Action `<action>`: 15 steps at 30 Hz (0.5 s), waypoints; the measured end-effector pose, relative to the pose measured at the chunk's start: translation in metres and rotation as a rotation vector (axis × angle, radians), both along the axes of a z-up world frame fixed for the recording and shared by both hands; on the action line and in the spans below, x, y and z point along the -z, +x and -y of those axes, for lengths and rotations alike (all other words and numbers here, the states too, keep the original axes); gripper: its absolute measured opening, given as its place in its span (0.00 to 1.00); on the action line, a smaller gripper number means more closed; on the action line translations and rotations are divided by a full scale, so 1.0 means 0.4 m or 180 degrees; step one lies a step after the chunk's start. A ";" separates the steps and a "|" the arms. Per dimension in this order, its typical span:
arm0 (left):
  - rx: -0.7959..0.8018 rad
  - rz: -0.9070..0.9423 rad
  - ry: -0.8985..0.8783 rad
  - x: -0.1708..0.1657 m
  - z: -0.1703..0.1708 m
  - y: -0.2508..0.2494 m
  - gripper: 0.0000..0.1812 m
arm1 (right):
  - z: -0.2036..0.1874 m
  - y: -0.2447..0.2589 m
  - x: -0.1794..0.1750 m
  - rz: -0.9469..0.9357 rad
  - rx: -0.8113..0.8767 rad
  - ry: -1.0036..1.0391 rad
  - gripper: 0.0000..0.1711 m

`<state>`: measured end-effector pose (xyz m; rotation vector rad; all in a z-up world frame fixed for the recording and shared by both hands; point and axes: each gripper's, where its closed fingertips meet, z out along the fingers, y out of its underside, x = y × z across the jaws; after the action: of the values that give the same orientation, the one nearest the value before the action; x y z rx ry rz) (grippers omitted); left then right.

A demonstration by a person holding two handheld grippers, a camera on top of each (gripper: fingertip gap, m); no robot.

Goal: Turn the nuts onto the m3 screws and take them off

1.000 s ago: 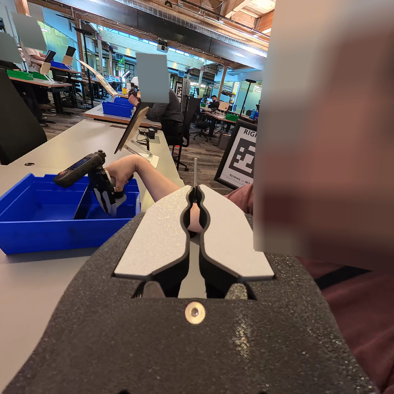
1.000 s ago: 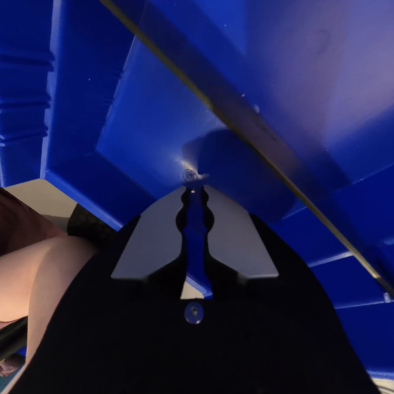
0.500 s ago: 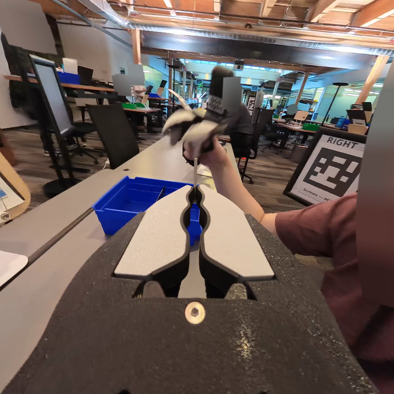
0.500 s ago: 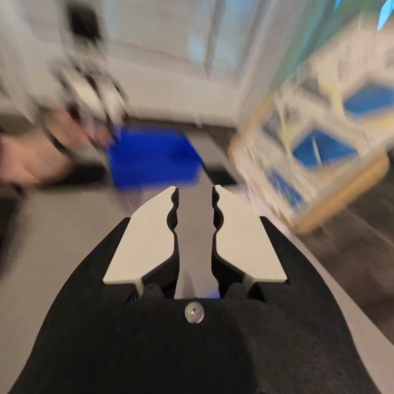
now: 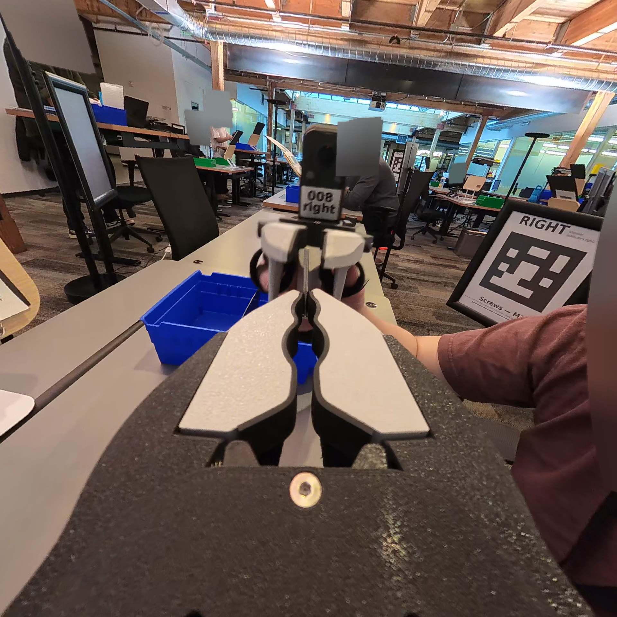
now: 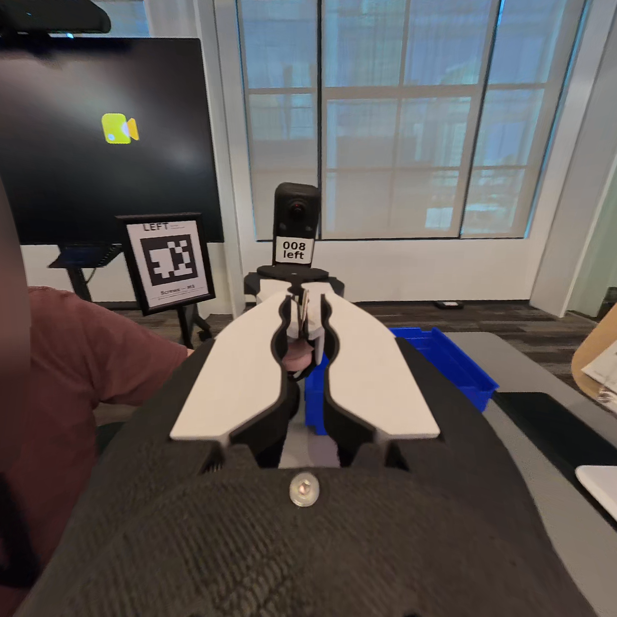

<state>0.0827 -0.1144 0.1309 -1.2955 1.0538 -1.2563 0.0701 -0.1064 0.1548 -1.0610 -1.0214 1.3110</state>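
An open office, a grey desk (image 5: pixel 60 337). The left claw (image 5: pixel 304 297), closed, pinches a screw (image 5: pixel 305 270) upright above the blue bin (image 5: pixel 187 330); the right claw (image 6: pixel 302 297) faces it, parted, seemingly empty. Next probably fetch a nut, unseen here.

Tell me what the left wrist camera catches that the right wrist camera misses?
Only the left view shows the left claw shut on a thin screw, black office chairs and desks with people. Only the right view shows a big dark screen, tall windows and the right claw open. Both share the blue bin, the grey table and a framed marker sign.
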 end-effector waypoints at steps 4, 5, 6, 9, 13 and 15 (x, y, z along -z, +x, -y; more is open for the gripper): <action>0.0020 -0.0048 0.0062 0.001 0.010 0.003 0.01 | 0.000 -0.012 0.017 0.0014 -0.0186 -0.0149 0.09; 0.0003 -0.0066 0.0075 0.002 0.009 0.004 0.01 | 0.006 -0.012 0.017 -0.0002 -0.0268 -0.0165 0.08; -0.0010 -0.0080 0.0093 0.004 0.008 0.004 0.01 | 0.013 -0.012 0.018 0.0001 -0.0350 -0.0172 0.03; 0.0073 -0.0111 0.0048 0.011 0.012 0.007 0.01 | 0.018 -0.012 0.024 0.0064 -0.0404 -0.0170 0.02; 0.0107 -0.0036 -0.0137 0.011 0.005 0.008 0.10 | 0.003 -0.008 0.026 0.0059 -0.0339 -0.0226 0.02; 0.0087 -0.0102 -0.0179 0.017 0.000 0.008 0.13 | -0.017 0.012 0.018 0.0007 -0.0272 -0.0312 0.02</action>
<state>0.0859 -0.1145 0.1239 -1.3519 1.0688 -1.2976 0.0751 -0.0995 0.1476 -1.1024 -1.0224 1.4417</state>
